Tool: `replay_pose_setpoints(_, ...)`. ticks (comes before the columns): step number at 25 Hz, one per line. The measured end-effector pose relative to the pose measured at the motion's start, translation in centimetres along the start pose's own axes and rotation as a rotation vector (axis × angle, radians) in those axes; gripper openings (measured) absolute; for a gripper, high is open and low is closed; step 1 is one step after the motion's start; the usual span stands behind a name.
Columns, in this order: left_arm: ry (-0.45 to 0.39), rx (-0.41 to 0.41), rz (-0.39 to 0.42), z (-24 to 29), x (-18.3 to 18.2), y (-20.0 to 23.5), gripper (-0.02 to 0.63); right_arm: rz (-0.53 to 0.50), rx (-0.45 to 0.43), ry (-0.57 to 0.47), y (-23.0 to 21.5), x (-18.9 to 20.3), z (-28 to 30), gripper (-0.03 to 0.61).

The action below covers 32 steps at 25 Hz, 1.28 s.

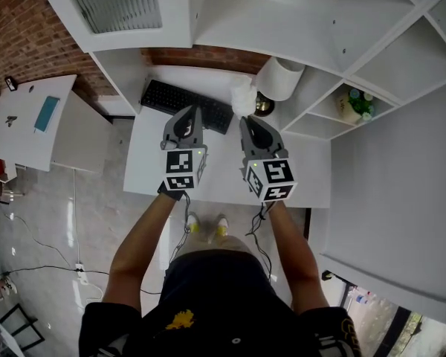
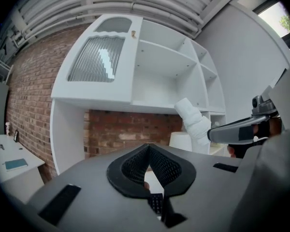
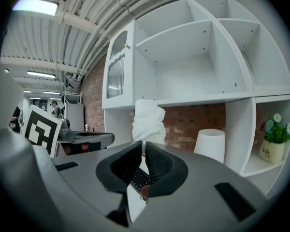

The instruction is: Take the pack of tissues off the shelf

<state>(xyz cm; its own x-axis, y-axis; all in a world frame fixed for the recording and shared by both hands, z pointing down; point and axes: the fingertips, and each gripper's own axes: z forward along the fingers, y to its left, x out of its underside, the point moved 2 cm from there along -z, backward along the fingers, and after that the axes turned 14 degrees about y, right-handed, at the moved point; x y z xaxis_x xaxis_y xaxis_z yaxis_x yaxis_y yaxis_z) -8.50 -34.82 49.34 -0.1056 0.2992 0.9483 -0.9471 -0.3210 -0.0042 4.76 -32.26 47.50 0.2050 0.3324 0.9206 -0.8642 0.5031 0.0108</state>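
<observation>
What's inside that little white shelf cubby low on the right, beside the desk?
A small cream pot with green leaves and pale flowers stands in the white shelf cubby. The cubby's corner behind the pot is covered.

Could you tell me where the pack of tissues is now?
Head view, centre: the pack of tissues is clamped by the right gripper, just right of the keyboard.

Crinkly tissue pack (image 3: pixel 147 117), rough brick wall (image 2: pixel 130 132), matt white shelf (image 3: pixel 193 76)
</observation>
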Motion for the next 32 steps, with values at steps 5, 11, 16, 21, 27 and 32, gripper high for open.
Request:
replay_pose_setpoints(5, 0.076, 0.001, -0.001, 1.2, 5.3, -0.4, 0.017, 0.045, -0.009, 0.1, 1.0, 5.7, 1.6, 0.026)
replay_pose_setpoints(11, 0.181, 0.012, -0.004, 1.8, 11.6, -1.5, 0.017, 0.087, -0.025, 0.214, 2.5, 12.5, 3.3, 0.026)
replay_pose_setpoints(16, 0.267, 0.023, -0.051, 2.6, 17.0, -2.3, 0.017, 0.122, 0.01, 0.292, 2.4, 17.6, 4.8, 0.028)
replay_pose_setpoints(21, 0.369, 0.003, -0.107, 3.5, 22.8, -2.3, 0.017, 0.171, 0.039, 0.372, 2.0, 21.8, 5.7, 0.028)
replay_pose_setpoints(27, 0.477, 0.034, -0.182, 4.1, 27.4, -2.4, 0.017, 0.22, 0.042, 0.457, 1.8, 25.8, 6.1, 0.029)
replay_pose_setpoints(32, 0.533, 0.063, -0.202, 4.2, 29.2, -2.9, 0.017, 0.232, 0.049, 0.526, 1.8, 28.3, 6.6, 0.029)
